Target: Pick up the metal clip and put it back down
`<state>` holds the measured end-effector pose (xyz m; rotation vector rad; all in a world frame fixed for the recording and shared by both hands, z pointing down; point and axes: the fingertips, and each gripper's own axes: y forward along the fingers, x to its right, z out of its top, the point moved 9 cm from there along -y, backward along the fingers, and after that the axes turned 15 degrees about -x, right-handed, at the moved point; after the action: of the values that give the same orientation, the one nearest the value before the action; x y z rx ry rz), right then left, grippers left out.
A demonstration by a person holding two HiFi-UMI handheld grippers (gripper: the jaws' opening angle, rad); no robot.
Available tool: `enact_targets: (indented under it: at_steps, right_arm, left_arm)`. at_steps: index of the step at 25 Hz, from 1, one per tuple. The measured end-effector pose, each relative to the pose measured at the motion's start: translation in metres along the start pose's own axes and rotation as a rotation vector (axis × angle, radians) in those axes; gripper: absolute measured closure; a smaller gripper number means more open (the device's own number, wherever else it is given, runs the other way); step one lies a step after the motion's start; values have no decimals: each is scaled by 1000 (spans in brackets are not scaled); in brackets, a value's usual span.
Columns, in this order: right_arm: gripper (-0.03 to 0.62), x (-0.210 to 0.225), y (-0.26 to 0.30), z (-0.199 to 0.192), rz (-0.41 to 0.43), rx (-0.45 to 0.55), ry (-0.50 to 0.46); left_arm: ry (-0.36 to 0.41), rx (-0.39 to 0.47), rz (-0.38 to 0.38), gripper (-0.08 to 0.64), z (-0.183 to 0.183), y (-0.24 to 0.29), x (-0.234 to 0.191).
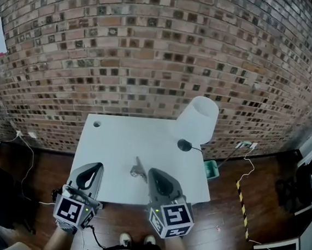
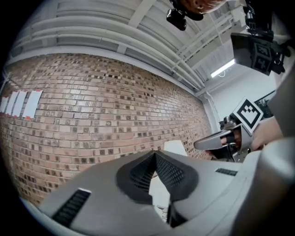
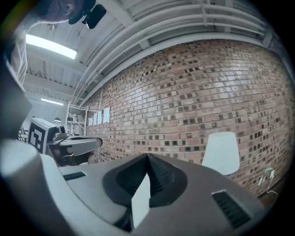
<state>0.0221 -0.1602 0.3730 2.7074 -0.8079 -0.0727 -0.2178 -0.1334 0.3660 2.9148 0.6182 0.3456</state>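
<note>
Metal clip [image 1: 138, 171] near table [image 1: 115, 145] edge, between left gripper [image 1: 97, 166] and right gripper [image 1: 152, 172], fingers [image 2: 140, 175] pressed together

White table [image 1: 110, 145], metal clip [image 1: 138, 171], white lamp [image 1: 198, 120]

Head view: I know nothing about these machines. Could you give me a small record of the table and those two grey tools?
surface: white table against a brick wall
metal clip: lying on the table near its front edge, held by neither tool
lamp: white shade, at the table's far right corner
left gripper: jaws together, empty
right gripper: jaws together, empty, just right of the clip
</note>
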Motion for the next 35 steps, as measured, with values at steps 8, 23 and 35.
enact_targets:
  at_steps: [8, 23, 35]
  right_arm:
    - [609, -20, -50, -23, -9, -26, 17]
    - [609, -31, -268, -126, 20, -17, 57]
    - [609, -63, -437, -182, 67, -12, 77]
  left_arm:
    - [6, -55, -103, 546, 0, -39, 49]
    - [-23, -106, -93, 546, -21, -175, 246]
    - [41, -82, -55, 546, -13, -302, 375]
